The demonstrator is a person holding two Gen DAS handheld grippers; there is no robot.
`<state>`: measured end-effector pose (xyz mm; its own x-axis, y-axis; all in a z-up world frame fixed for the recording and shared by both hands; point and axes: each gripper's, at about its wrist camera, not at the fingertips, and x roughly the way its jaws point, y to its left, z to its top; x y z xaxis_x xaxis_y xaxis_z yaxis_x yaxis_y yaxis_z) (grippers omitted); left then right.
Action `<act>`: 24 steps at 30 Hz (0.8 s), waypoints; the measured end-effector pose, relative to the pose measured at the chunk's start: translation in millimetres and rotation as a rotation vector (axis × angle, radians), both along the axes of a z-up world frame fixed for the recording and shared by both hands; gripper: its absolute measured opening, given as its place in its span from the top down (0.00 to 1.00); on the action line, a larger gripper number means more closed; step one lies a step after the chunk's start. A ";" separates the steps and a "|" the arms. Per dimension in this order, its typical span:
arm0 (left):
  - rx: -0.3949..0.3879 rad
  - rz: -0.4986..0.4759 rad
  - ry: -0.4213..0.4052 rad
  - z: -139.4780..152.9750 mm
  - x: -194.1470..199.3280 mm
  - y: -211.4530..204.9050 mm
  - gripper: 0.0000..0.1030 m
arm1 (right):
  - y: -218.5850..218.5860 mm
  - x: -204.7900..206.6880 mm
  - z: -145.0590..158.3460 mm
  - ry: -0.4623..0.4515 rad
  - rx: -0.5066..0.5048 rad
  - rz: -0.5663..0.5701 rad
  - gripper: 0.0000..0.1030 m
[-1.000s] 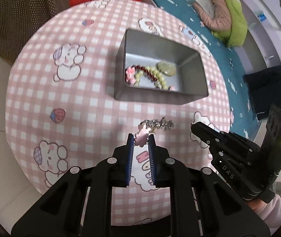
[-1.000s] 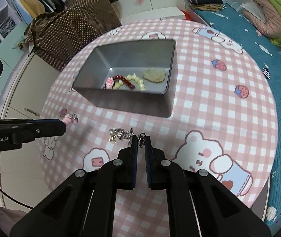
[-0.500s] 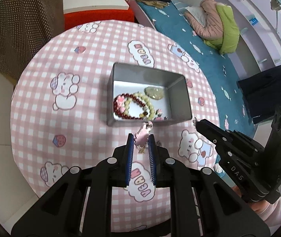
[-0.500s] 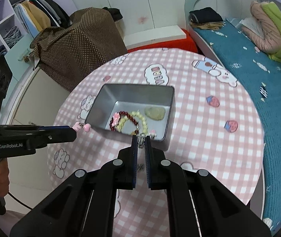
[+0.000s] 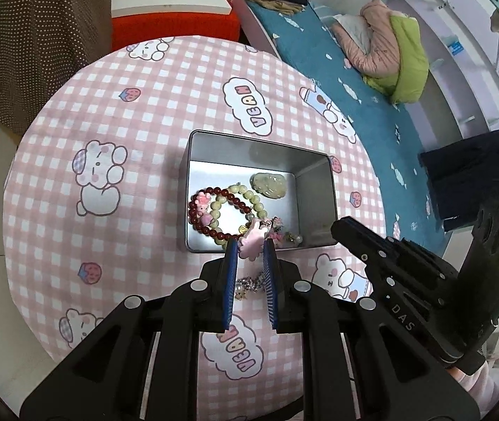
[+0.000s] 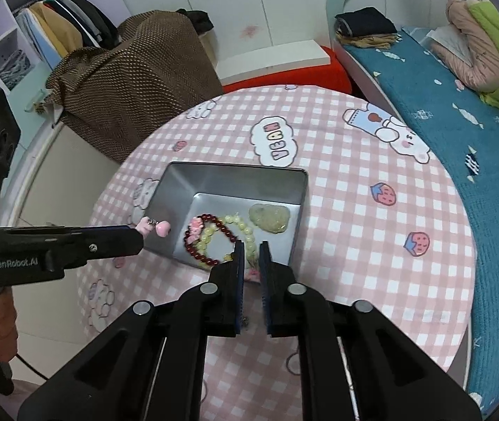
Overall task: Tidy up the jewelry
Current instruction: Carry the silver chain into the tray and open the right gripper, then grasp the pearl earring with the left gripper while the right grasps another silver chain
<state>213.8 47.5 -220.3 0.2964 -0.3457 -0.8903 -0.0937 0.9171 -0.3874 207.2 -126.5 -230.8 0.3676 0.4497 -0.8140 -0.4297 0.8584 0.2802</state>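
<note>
While the left gripper (image 5: 251,251) pinches a pale pink rabbit-shaped charm (image 5: 252,238) with a small metal loop, the charm hangs over the near rim of the open metal tin (image 5: 246,147) at the middle of the round table (image 5: 165,105). Inside the tin lie a dark red bead bracelet (image 5: 214,212), a pale green bead bracelet (image 5: 246,196) and a pale green carved pendant (image 5: 270,184) at 1 o'clock. The right gripper (image 6: 250,249) has just been parting its fingers; nothing shows between the tips, which hide the tin's near edge. A small glittering cluster (image 5: 247,284) on the pink checked cloth is half hidden between the left fingers and hard to identify. A teal bed (image 6: 460,112) lies at 2 o'clock, a brown dotted cover (image 6: 133,80) at 11.
</note>
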 end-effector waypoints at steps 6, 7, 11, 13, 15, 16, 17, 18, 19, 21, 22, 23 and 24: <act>0.010 -0.008 0.009 -6.1 8.6 -1.6 0.86 | -8.4 5.4 1.3 -0.011 -0.016 -0.048 0.72; 0.011 -0.009 0.010 -6.6 9.6 -1.6 0.86 | -10.5 6.0 1.5 -0.011 -0.018 -0.060 0.69; 0.016 -0.017 0.011 -7.9 12.3 -3.5 0.86 | -24.0 6.6 0.1 -0.003 -0.023 -0.116 0.58; 0.022 -0.017 0.010 -8.7 13.1 -3.9 0.85 | -28.6 6.0 -2.3 0.005 -0.035 -0.136 0.55; 0.044 -0.032 0.008 -8.4 13.9 -6.8 0.85 | -33.0 4.2 -4.6 0.014 -0.038 -0.153 0.52; 0.051 -0.037 0.006 -8.0 13.8 -7.7 0.74 | -34.4 4.1 -5.1 0.018 -0.039 -0.157 0.51; 0.049 -0.041 0.007 -8.0 13.5 -7.5 0.63 | -36.1 2.2 -6.2 0.022 -0.044 -0.163 0.49; 0.051 -0.038 0.001 -7.8 12.7 -7.1 0.51 | -37.1 0.7 -6.7 0.024 -0.050 -0.166 0.46; 0.056 -0.036 -0.010 -6.5 11.1 -6.5 0.51 | -37.4 -0.6 -7.4 0.026 -0.054 -0.167 0.45; 0.068 -0.046 -0.015 -5.6 7.7 -6.0 0.51 | -38.6 -5.4 -10.1 0.036 -0.062 -0.173 0.45; 0.069 -0.048 -0.019 -5.4 5.7 -5.5 0.51 | -39.2 -7.8 -12.0 0.043 -0.061 -0.175 0.45; 0.070 -0.051 -0.020 -5.6 3.6 -5.1 0.51 | -39.3 -9.4 -13.2 0.047 -0.062 -0.176 0.45; 0.072 -0.055 -0.019 -5.8 1.3 -5.1 0.51 | -38.7 -11.8 -15.3 0.053 -0.068 -0.175 0.45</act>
<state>215.2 42.4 -226.1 0.2956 -0.2972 -0.9079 -0.0353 0.9463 -0.3213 195.5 -165.2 -246.1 0.3911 0.3264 -0.8605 -0.2586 0.9363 0.2376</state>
